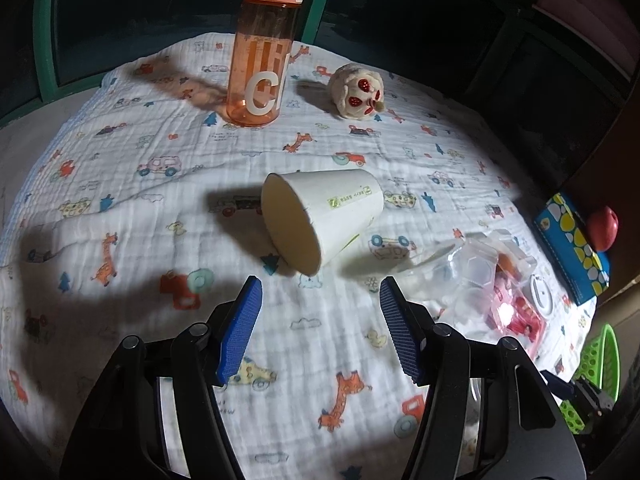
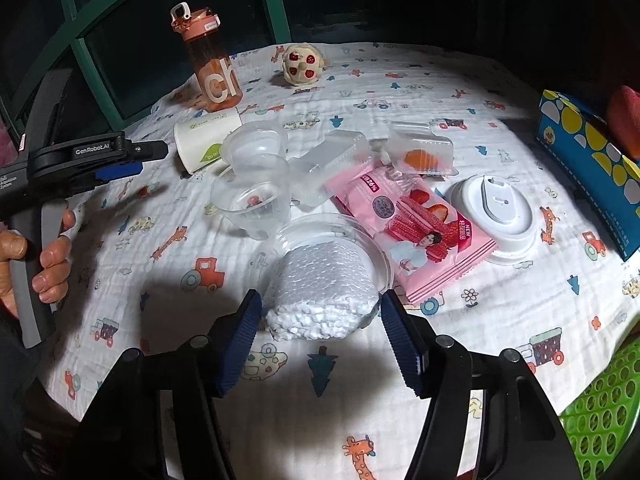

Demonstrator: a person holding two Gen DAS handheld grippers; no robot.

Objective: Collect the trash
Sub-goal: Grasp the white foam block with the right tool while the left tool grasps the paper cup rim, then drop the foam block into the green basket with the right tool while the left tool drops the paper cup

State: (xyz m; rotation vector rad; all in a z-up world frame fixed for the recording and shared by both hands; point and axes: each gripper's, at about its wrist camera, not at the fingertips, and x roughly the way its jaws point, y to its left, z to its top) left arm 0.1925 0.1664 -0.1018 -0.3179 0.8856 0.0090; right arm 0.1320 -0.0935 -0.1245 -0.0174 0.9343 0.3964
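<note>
I take the paper cup [image 1: 324, 220] as my reference; it lies on its side on the printed cloth [image 1: 160, 184] covering the bench.

My left hand-held gripper [image 1: 320, 300] hangs above the cloth just short of the cup's open mouth. Its blue pads [image 1: 240, 332] stand apart with nothing between them and no contact with the cup.

Beyond the cup, an orange water bottle [image 1: 262, 64] stands upright. A small plush toy [image 1: 358, 92] sits to the right of the bottle.

To the right of the cup lies the pile of trash: clear plastic cups [image 2: 256, 184], clear plastic trays [image 2: 332, 164], a pink snack wrapper [image 2: 412, 224], and a white lid [image 2: 494, 216] just beyond the wrapper. On my side of that pile, a clear dish [image 2: 360, 248] carries a white foam block [image 2: 320, 296].

My right hand-held gripper [image 2: 320, 308] brackets the near end of the foam block. Its jaws are part open. I cannot tell whether the pads [image 2: 400, 340] touch the foam.

Farther right of the pile is a blue patterned box [image 2: 588, 160]. A green perforated basket [image 2: 600, 412] sits at the bench edge, well apart from the cup.

My hand [image 2: 44, 256] grips the left tool's handle.
</note>
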